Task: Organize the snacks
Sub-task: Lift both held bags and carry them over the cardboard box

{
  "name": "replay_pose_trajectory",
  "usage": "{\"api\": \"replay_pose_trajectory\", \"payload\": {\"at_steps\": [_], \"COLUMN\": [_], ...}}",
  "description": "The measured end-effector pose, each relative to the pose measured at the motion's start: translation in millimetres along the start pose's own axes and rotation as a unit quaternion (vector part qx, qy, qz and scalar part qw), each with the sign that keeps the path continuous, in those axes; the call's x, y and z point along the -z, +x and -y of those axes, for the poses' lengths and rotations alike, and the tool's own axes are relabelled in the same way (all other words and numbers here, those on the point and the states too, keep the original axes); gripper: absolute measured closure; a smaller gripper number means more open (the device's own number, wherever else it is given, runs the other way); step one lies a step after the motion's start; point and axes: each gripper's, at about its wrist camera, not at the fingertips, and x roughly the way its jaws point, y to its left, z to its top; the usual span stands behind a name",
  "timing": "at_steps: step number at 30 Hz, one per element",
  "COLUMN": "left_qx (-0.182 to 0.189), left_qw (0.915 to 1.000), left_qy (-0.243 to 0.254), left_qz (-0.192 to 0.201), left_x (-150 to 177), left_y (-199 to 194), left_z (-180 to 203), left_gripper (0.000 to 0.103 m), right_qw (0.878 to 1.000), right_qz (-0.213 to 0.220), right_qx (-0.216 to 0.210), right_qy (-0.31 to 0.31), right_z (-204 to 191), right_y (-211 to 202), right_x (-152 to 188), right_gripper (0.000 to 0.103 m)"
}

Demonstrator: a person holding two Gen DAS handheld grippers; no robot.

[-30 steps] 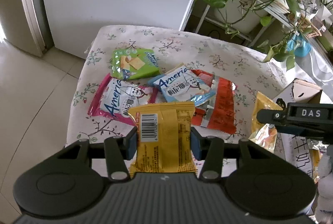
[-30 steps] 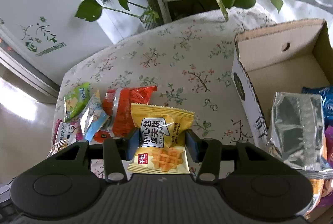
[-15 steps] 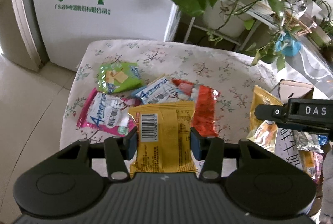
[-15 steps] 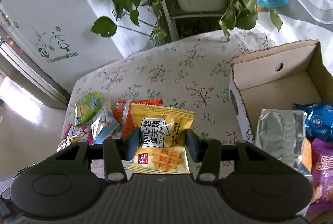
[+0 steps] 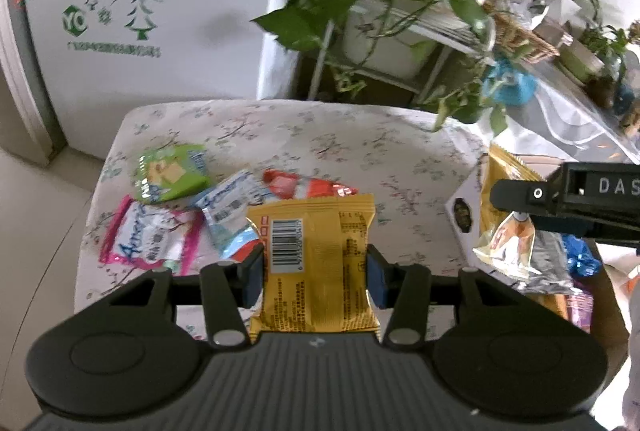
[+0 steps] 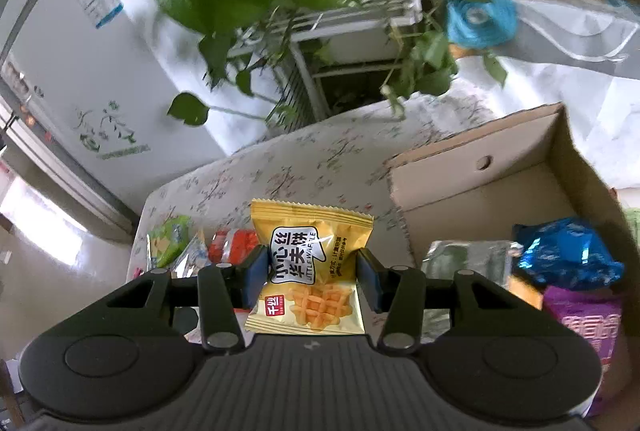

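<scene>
Both handheld grippers are matte black plastic with a ribbed centre plate, two round side discs and silver pivot screws. Each finger [image 5: 252,279] carries a blue pad. The right gripper [image 5: 560,199], seen side-on, bears white letters "DAS".

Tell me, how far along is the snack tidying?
Done: several snacks, including a blue bag and a silver bag, lie in the cardboard box. In hand: each gripper, left and right, clamps a yellow waffle packet. Left: green, pink, light blue and red packets on the table.
</scene>
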Motion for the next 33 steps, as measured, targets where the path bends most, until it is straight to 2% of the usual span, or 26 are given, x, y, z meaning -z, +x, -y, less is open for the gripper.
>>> {"api": "replay_pose_trajectory", "payload": {"at_steps": [17,24,33], "left_qx": [0.041,0.081,0.139], "left_qw": [0.9980,0.9945,0.9857], "left_qy": [0.042,0.060,0.092], "left_qz": [0.021,0.026,0.025], "left_x": [2,4,12], "left_y": [-8,-14,-17], "left_z": [52,79,125], "left_gripper": [0.054,0.054,0.054], "right_qw": [0.997,0.994,0.989], "right_qz": [0.059,0.082,0.104], "right_qx": [0.015,0.023,0.047], "right_qy": [0.047,0.067,0.091], "right_z": [58,81,109], "right_y": [-47,-66,-82], "right_x": [-8,-10,-10], "right_gripper": [0.048,0.048,0.048]}}
